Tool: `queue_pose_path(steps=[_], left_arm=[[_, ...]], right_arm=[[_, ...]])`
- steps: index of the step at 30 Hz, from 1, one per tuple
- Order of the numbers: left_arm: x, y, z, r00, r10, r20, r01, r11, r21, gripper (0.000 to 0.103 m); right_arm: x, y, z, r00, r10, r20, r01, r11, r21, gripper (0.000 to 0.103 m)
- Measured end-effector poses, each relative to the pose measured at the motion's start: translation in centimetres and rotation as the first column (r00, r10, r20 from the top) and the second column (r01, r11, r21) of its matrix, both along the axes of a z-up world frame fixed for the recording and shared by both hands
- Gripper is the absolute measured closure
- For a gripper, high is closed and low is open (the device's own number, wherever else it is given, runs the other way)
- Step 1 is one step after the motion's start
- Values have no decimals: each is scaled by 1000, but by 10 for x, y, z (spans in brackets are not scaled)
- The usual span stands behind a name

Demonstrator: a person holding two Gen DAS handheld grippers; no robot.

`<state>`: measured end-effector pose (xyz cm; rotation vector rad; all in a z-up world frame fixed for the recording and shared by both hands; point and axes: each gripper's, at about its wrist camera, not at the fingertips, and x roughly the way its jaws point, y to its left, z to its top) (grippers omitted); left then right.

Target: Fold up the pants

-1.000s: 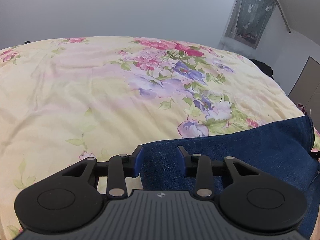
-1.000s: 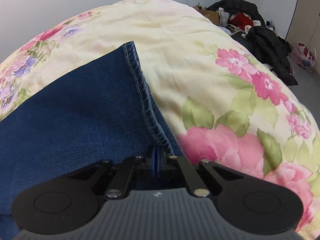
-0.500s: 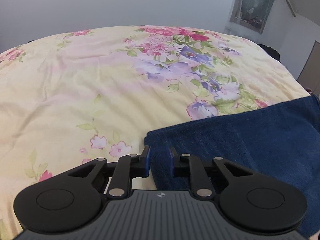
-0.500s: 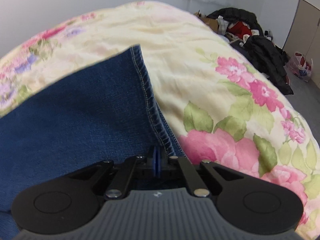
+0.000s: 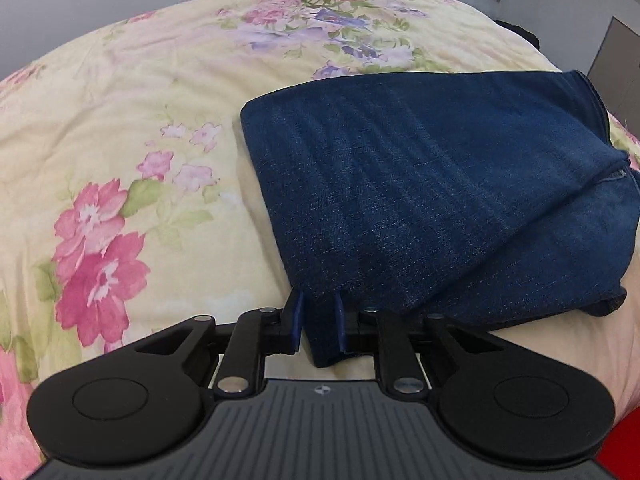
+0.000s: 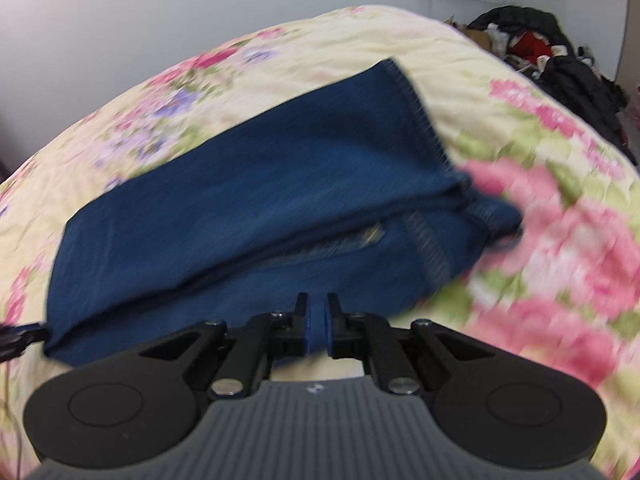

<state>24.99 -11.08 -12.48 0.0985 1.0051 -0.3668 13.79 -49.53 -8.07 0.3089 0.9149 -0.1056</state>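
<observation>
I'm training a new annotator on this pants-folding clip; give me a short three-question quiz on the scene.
1. True or false: the left tool has denim of the pants between its fingers.
2. What lies under the pants? A) wooden table B) floral bedspread C) grey carpet
3. The right tool is shut on blue ____.

Key: 1 true; 2 B; 3 denim.

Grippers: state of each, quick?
Left gripper: shut on the jeans, a folded corner.
Right gripper: shut on the jeans' edge.
</observation>
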Motion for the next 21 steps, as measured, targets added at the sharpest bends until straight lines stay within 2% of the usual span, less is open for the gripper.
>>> queue_pose_path(steps=[4,6,7,8,10,12,14,16,21], left_arm=[[-8,-6,14,1000,4,2,-4,999,46,85],[-17,-7,25,999,-7,41,6,1000,12,85],[-19,-8,30,998,-3,59,4,1000,-13,84],[-20,-10,35,997,8,74,-6,1000,-26,84],[-17,-16,41,995,28,98,-24,999,-49,84],[-10,-25,43,994,47,98,-38,995,-90,84],[-3,-35,44,995,54,88,-41,990,-138,84],[4,-50,42,996,42,85,-27,984,-176,84],[29,-93,34,997,-11,78,27,978,-206,84]], right_arm=[[-26,14,-7,1000,-7,-4,7,1000,-11,97],[-35,-2,-8,997,-75,12,74,997,34,79],[-39,-16,-8,990,-138,28,136,988,68,56],[-42,-31,-8,978,-204,47,197,974,114,43],[-45,-63,-10,949,-308,74,282,928,243,42],[-45,-97,-18,904,-422,74,360,843,399,35],[-38,-124,-29,861,-505,59,412,761,502,31],[-25,-143,-37,836,-546,46,443,723,530,31],[2,-174,-74,801,-599,-3,486,646,589,31]])
